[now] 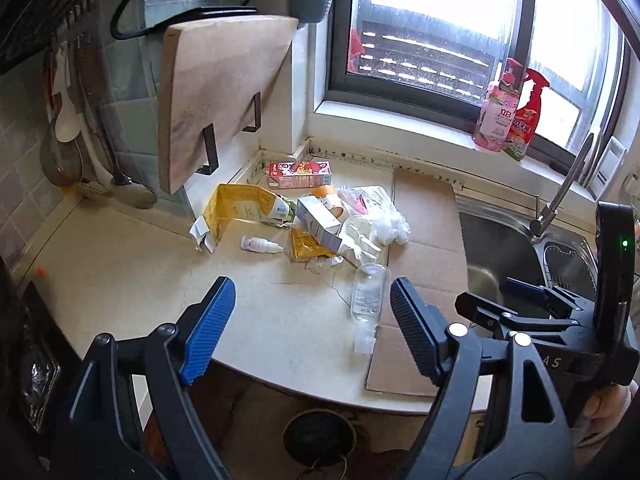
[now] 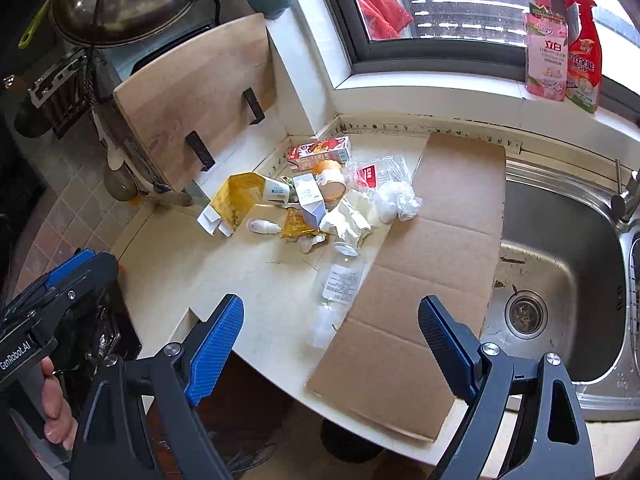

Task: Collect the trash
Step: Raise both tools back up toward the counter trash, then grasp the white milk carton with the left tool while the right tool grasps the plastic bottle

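A heap of trash lies on the cream counter [image 1: 120,280]: a clear plastic bottle [image 1: 368,292] [image 2: 340,280], a yellow carton [image 1: 236,208] [image 2: 240,196], a red box [image 1: 300,174] [image 2: 320,151], a white box [image 1: 320,220], a small white bottle [image 1: 260,244] [image 2: 264,226], crumpled tissue and plastic wrap [image 1: 376,216] [image 2: 396,196]. A flat cardboard sheet [image 2: 432,256] lies beside the bottle. My left gripper [image 1: 312,320] is open and empty, near the counter's front edge, short of the bottle. My right gripper [image 2: 330,340] is open and empty above the cardboard's near end.
A steel sink [image 2: 560,280] with a faucet [image 1: 568,184] lies right of the cardboard. A wooden cutting board [image 1: 220,92] hangs at the back left beside hanging utensils [image 1: 72,120]. Two cleaner bottles [image 2: 560,44] stand on the windowsill. A dark bin [image 1: 320,436] sits below the counter edge.
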Action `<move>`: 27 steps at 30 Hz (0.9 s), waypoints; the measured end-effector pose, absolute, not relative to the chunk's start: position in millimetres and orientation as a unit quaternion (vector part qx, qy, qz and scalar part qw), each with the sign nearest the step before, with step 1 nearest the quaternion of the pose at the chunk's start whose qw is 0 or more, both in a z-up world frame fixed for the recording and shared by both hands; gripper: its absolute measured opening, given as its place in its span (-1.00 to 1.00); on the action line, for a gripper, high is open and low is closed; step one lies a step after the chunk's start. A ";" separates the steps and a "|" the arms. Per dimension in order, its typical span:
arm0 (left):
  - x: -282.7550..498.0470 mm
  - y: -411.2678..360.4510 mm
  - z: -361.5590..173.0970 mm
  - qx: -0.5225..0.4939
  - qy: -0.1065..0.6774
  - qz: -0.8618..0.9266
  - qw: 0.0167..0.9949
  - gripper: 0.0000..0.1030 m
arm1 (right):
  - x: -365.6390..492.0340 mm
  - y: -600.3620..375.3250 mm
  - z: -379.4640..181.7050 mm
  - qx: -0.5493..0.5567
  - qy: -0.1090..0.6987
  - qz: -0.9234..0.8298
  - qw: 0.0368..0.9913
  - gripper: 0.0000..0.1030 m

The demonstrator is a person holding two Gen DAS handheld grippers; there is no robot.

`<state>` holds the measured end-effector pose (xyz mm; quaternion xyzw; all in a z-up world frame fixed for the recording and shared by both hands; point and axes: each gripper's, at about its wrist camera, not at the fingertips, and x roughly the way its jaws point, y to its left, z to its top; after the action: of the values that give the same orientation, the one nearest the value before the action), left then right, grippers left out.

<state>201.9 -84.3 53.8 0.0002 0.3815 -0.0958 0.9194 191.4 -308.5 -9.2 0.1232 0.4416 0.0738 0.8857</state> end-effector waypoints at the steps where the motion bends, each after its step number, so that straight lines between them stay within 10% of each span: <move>1: 212.3 -88.4 46.6 0.001 0.386 -0.094 0.918 0.51 | 199.8 -309.2 -17.6 0.123 0.447 0.074 0.883 0.75; 18: 319.4 -83.2 -61.8 -0.027 0.474 -0.026 0.880 0.51 | 329.5 -268.3 -161.6 0.078 0.542 0.107 0.830 0.75; 27: 357.7 -100.7 -70.3 -0.019 0.483 -0.017 0.875 0.51 | 356.6 -270.2 -197.6 0.112 0.569 0.127 0.805 0.44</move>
<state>357.7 -100.7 -70.3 -0.0191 0.4827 -0.0173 0.8754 356.6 -270.2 -197.6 0.1125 0.5692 0.1266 0.8046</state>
